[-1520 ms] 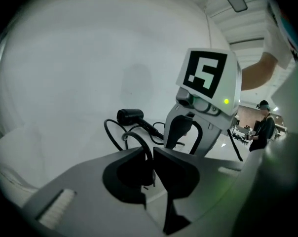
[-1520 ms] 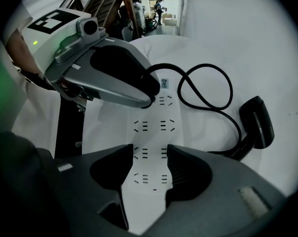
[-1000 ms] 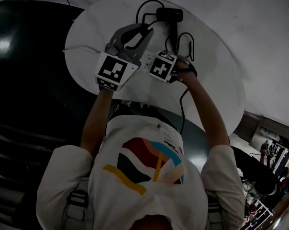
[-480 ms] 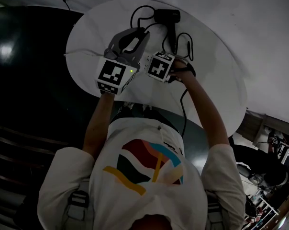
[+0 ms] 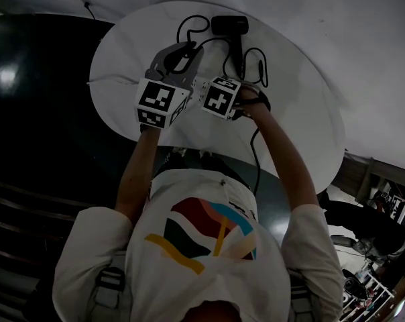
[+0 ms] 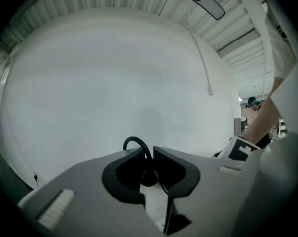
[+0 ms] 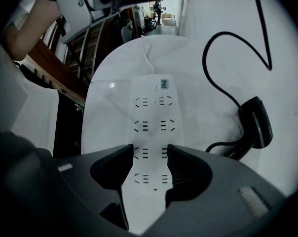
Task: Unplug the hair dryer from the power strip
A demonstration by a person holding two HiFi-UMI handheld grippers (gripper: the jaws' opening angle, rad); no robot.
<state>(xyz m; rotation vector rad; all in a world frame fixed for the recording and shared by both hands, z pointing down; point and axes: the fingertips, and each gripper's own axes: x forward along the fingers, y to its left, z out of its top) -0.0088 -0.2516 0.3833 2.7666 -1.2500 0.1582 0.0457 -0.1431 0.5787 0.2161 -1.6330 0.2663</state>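
The black hair dryer (image 5: 229, 25) lies at the far side of the round white table (image 5: 296, 113), and its cord (image 5: 189, 25) loops back toward me. My left gripper (image 5: 181, 54) is held nearly level above the table. In the left gripper view it (image 6: 148, 154) is shut on the dryer's black plug (image 6: 148, 176), and the cord (image 6: 135, 142) arches over the jaws. My right gripper (image 7: 151, 154) points straight down, its jaws closed against the sides of the white power strip (image 7: 151, 112). No plug shows in the strip's sockets. The dryer (image 7: 255, 125) lies to the strip's right.
The strip's white cable (image 7: 145, 53) runs off over the far table edge. Black cord loops (image 5: 256, 62) lie beside my right hand. The table's near rim (image 5: 189, 146) is close to my body, with dark floor (image 5: 35, 113) on the left. People stand far off at the lower right.
My left gripper has sunk a little toward the table with the plug still in its jaws. The right gripper has stayed on the strip.
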